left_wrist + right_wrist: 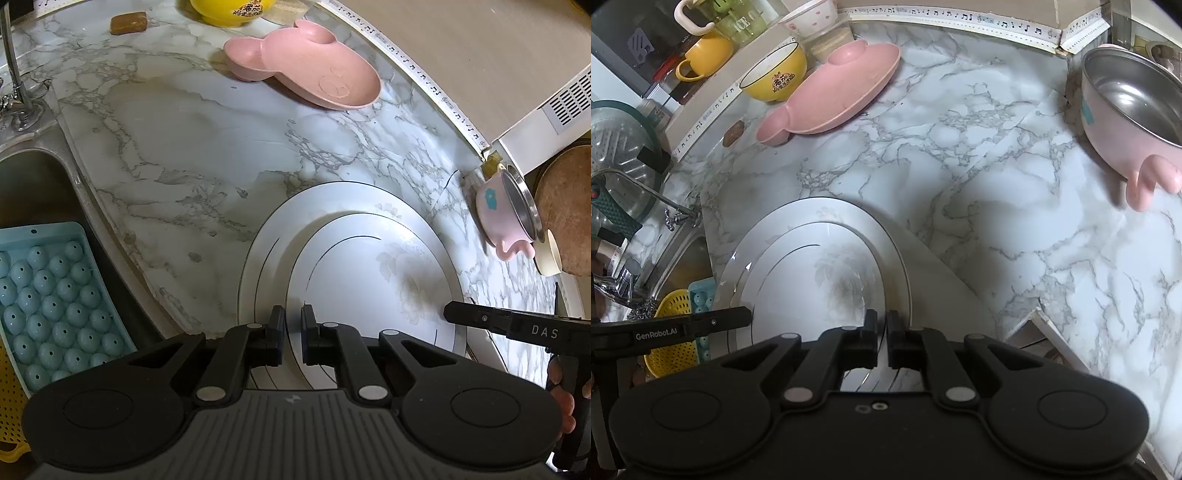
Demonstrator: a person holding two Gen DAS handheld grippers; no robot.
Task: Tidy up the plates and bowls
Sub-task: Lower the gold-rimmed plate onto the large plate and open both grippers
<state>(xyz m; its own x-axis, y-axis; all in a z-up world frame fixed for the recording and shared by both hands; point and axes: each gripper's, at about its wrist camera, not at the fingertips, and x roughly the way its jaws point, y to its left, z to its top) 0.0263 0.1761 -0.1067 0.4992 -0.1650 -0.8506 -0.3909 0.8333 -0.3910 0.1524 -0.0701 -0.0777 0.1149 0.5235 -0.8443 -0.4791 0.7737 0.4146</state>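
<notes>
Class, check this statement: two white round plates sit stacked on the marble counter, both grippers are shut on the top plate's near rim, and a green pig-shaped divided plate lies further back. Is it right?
One error: the pig-shaped divided plate is pink, not green, as both wrist views show. The rest stands.

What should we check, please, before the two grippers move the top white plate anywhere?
1. Left gripper closed on the near rim of the top white plate: ok, jaws nearly together at the rim.
2. Right gripper closed on the same plate's rim: ok.
3. Only one plate is gripped, not the larger white plate under it: cannot tell.
4. Marble counter ahead free of dishes: ok.
5. Pink divided plate and yellow bowl out of the way: ok, both near the back wall.
6. Pink steel-lined bowl stable: not ok, it lies tipped on its side.
</notes>
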